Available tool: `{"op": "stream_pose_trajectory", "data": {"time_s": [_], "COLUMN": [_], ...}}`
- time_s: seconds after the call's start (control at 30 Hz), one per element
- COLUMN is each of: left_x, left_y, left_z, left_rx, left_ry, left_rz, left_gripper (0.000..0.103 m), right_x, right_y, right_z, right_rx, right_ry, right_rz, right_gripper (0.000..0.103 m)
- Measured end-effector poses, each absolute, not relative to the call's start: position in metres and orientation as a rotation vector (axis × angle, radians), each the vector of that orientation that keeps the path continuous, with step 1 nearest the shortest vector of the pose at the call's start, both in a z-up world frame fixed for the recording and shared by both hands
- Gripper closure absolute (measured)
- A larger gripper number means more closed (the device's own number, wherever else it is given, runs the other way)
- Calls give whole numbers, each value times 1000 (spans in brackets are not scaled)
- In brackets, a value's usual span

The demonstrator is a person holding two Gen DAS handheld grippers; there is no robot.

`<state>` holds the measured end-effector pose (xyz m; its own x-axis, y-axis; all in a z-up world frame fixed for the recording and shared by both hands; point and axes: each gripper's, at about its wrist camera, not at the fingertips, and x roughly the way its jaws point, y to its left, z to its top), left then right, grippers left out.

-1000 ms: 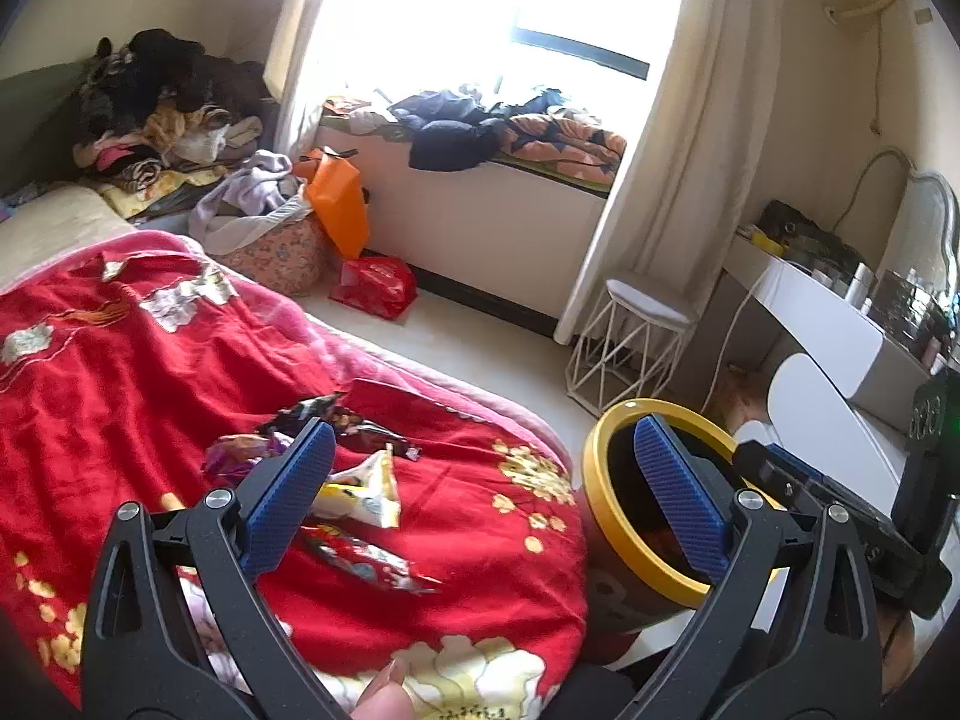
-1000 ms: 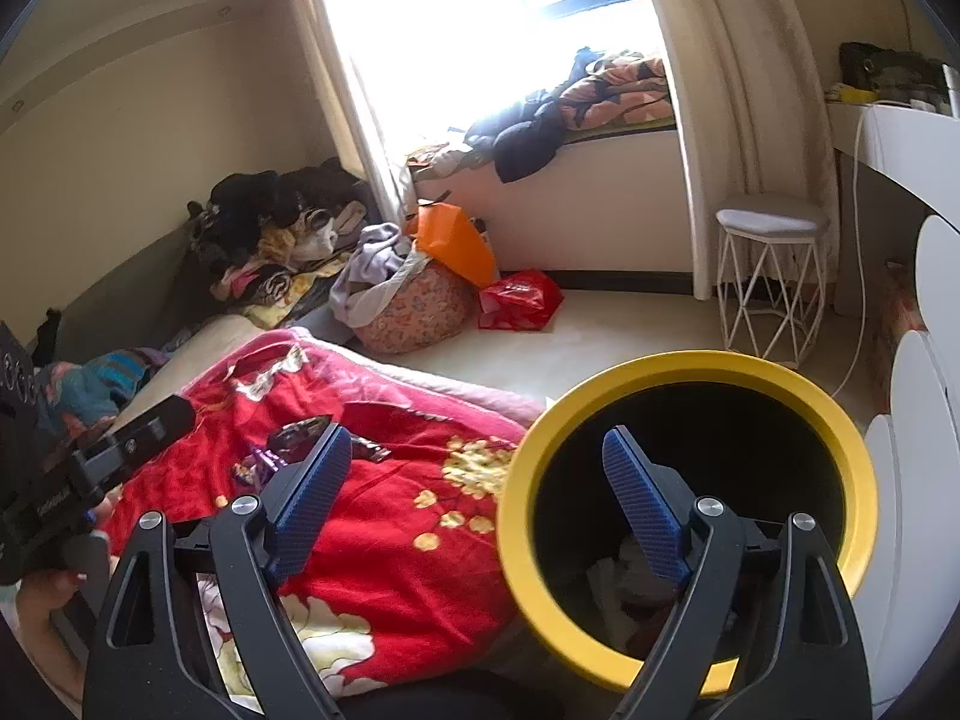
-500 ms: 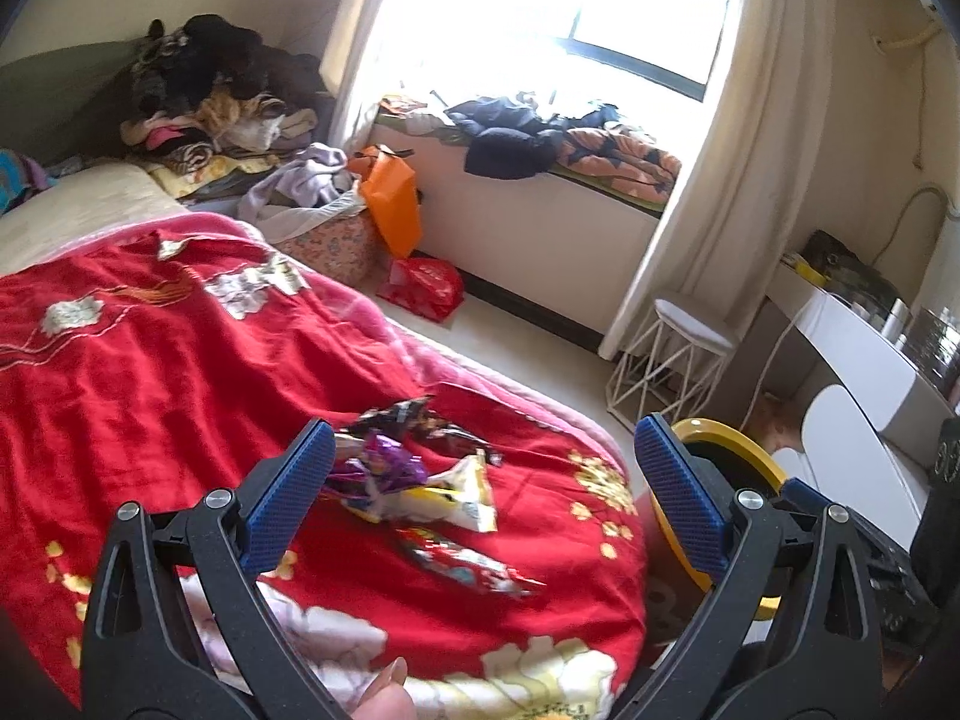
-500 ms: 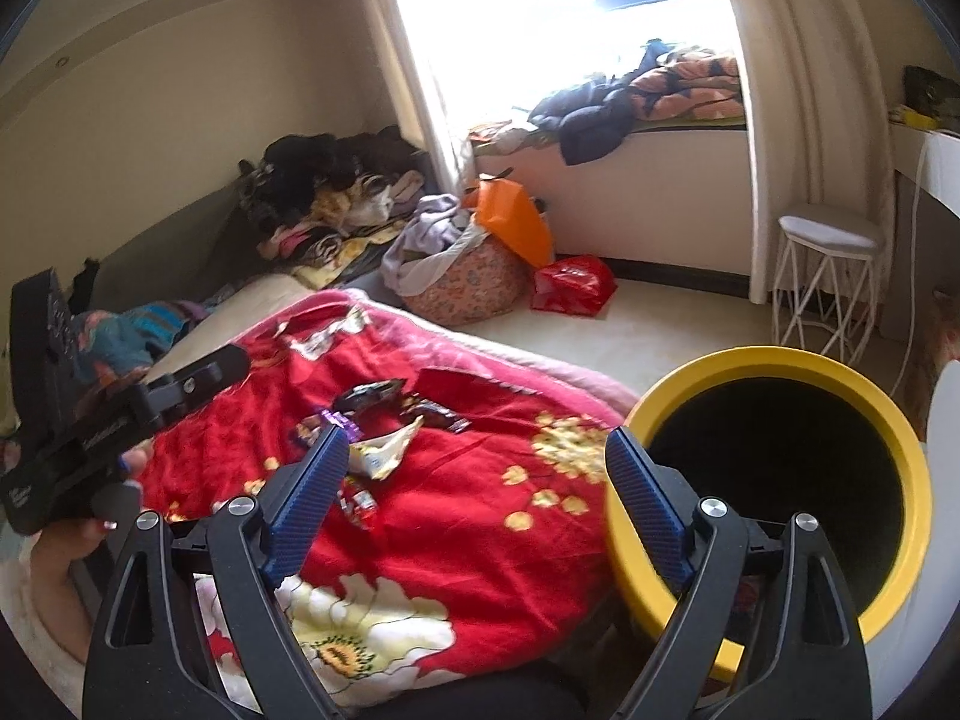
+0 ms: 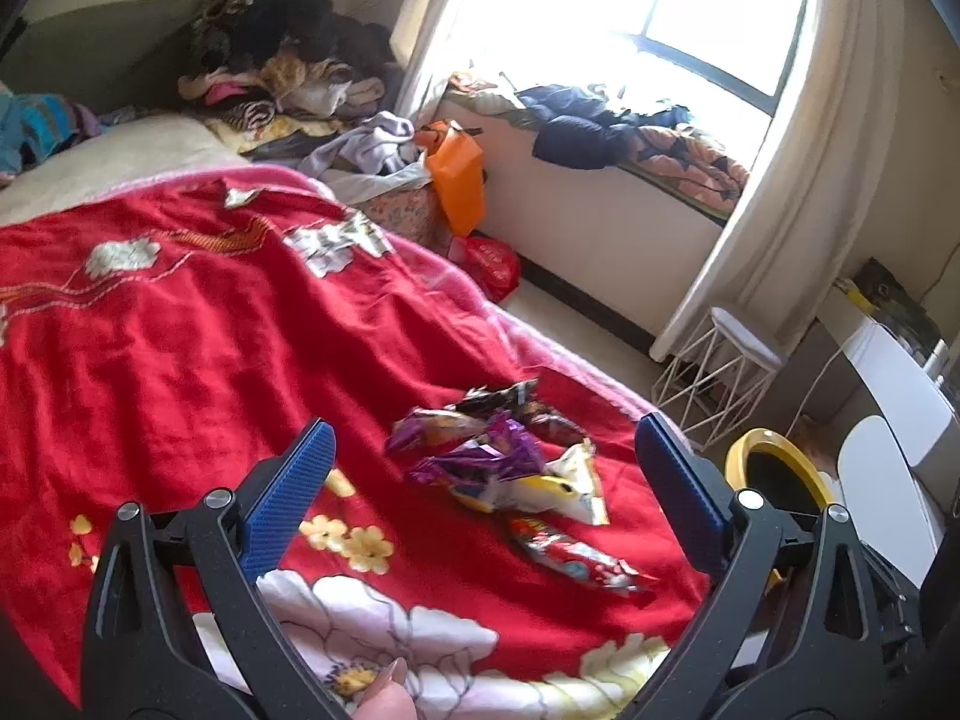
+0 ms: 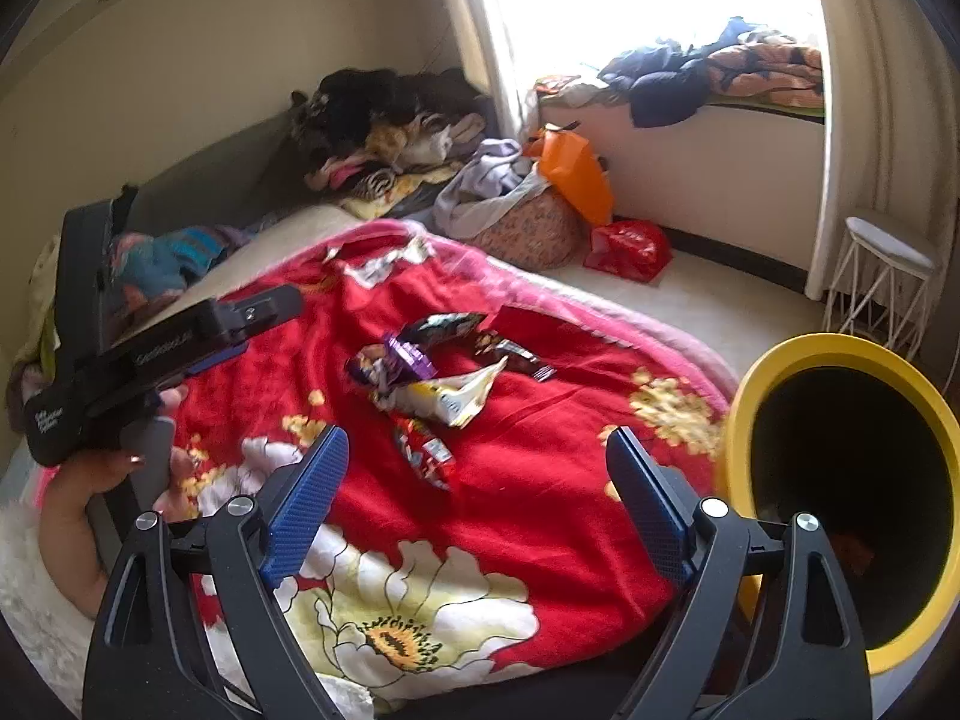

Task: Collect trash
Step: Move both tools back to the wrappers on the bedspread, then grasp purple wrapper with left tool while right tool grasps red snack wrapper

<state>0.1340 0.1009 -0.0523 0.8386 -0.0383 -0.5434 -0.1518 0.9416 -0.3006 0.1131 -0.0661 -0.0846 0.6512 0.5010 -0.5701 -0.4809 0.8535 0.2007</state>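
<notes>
Your left gripper [image 5: 483, 477] hangs over the red floral blanket [image 5: 180, 330] with its blue-padded fingers [image 5: 288, 492] spread wide and nothing between them. In the right wrist view that same tool shows at the far left, gripped by your left hand [image 6: 90, 480].

Just ahead of it, toward the foot corner of the bed, the trash sits in a loose heap of snack wrappers [image 5: 498, 462]: a dark wrapper [image 5: 498, 399] at the far side, a crumpled purple one [image 5: 480, 450] in the middle, a white-and-yellow packet [image 5: 540, 489] touching it, and a red wrapper [image 5: 570, 552] lying slightly apart, nearest you.

Your right gripper [image 6: 477, 501] also stands wide apart and empty, pointing down at the blanket short of the heap; the red wrapper lies closest to its left finger.

At the right, beside the bed's edge, the yellow-rimmed bin [image 6: 840, 354] stands with its dark mouth open. Behind it, by the curtain, is a white wire stool [image 6: 882, 276].
</notes>
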Motion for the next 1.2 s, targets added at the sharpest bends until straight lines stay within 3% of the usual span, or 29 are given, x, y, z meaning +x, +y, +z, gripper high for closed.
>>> {"op": "stream_pose_trajectory", "data": {"time_s": [0.5,0.83,1.0,1.1,1.17,1.2], "left_x": [157,177,183,185,186,186], "left_y": [117,122,119,116,116,114], "left_z": [-93,-112,-116,-118,-118,-118], "left_rx": [-427,-507,-535,-545,-547,-543], "left_ry": [697,743,759,759,761,762], "left_rz": [37,-2,-24,-28,-30,-28], "left_gripper": [12,32,42,51,61,62], "right_x": [141,157,164,165,165,164], "right_y": [-31,-7,1,2,0,0], "right_z": [-119,-138,-145,-148,-150,-150], "right_rx": [-47,-54,-44,-32,-21,-17], "right_ry": [779,853,889,911,922,926], "right_rz": [605,653,674,692,706,711], "right_gripper": [19,28,42,59,80,81]}}
